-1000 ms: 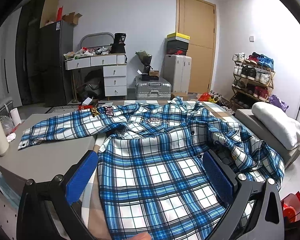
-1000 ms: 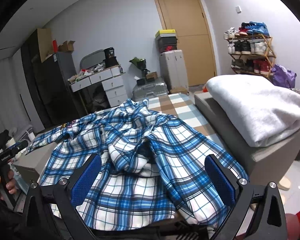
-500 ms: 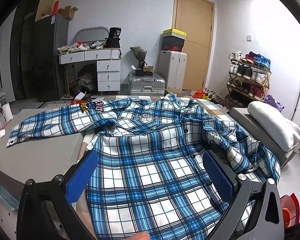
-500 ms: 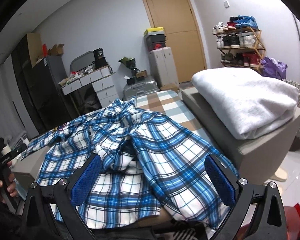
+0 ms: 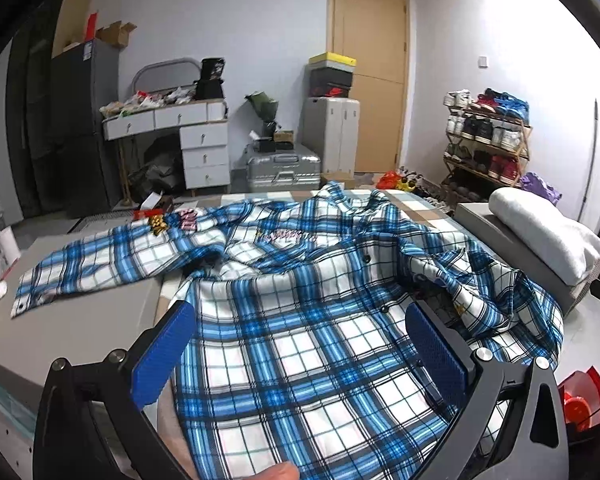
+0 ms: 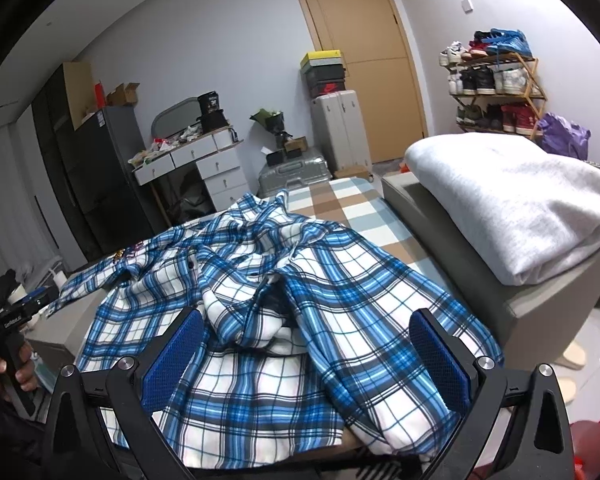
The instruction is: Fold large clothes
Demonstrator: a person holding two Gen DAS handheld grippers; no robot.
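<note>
- The left gripper [image 5: 300,354], black-framed with blue textured pads, is spread wide above the near hem of the blue-and-white plaid button-up shirt [image 5: 300,320], with nothing between its pads.
- The right gripper [image 6: 306,354], of the same build, is also spread wide and hovers over the shirt's bunched right side [image 6: 260,312] without pinching cloth.
- The shirt lies open on a checked brown-and-white bedcover [image 6: 340,204]; one sleeve [image 5: 92,264] stretches left onto a grey flat surface [image 5: 80,332], and the other side is rumpled near the bed's right edge.
- Just beside the shirt on the right, a folded white blanket [image 6: 516,200] rests on a grey upholstered bench [image 6: 548,292].
- Further back stand a silver hard-shell suitcase [image 5: 284,168], a white chest of drawers [image 5: 204,152] and a wooden shoe rack [image 5: 484,140].
- A tan wooden door [image 5: 368,76] closes off the far wall.
</note>
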